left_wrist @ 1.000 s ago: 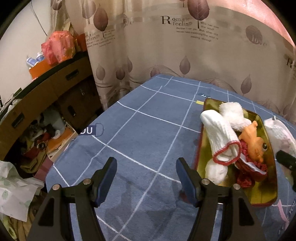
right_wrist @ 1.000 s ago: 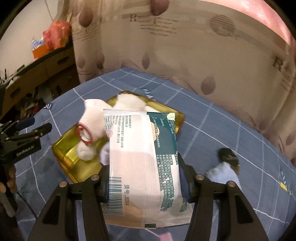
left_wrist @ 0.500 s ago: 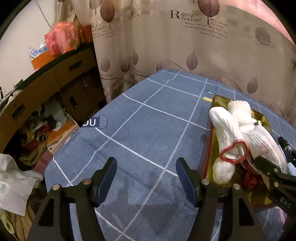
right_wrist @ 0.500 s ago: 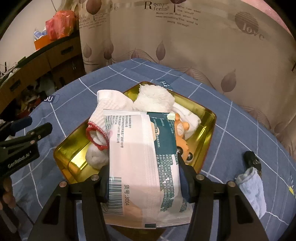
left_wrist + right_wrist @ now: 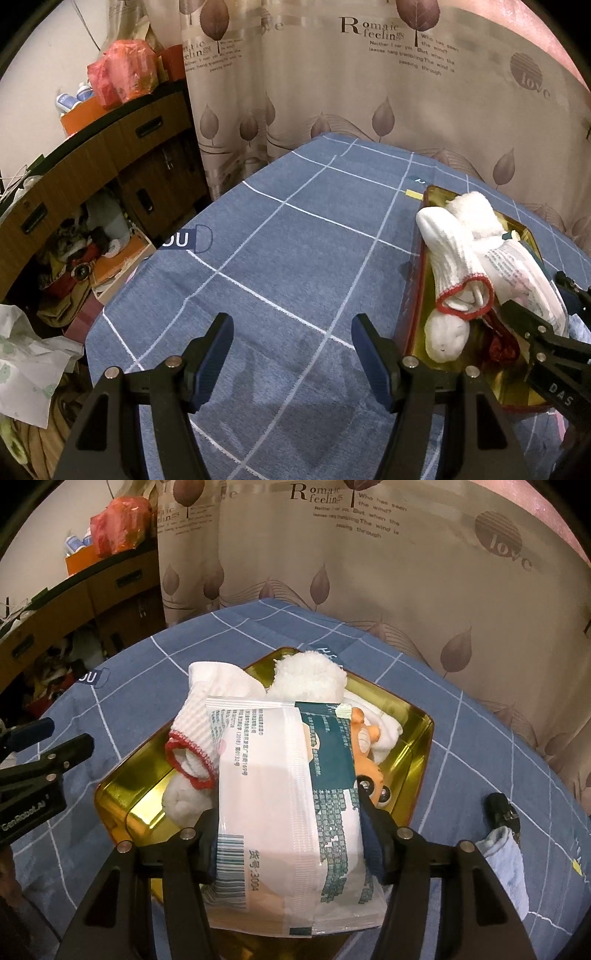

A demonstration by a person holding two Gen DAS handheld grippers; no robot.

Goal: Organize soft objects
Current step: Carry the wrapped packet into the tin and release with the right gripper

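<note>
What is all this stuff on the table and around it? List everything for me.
tray: one, gold, on the blue cloth
tissue pack: one, white and teal, over the tray, between the right gripper's pads
socks: white, one red-cuffed, in tray
toy: one, orange, in tray
blue cloth item: one, right of tray
cabinet: one, brown, left
curtain: beige, behind
left gripper: open, empty
right gripper: jaws just eased wider, pack between them
</note>
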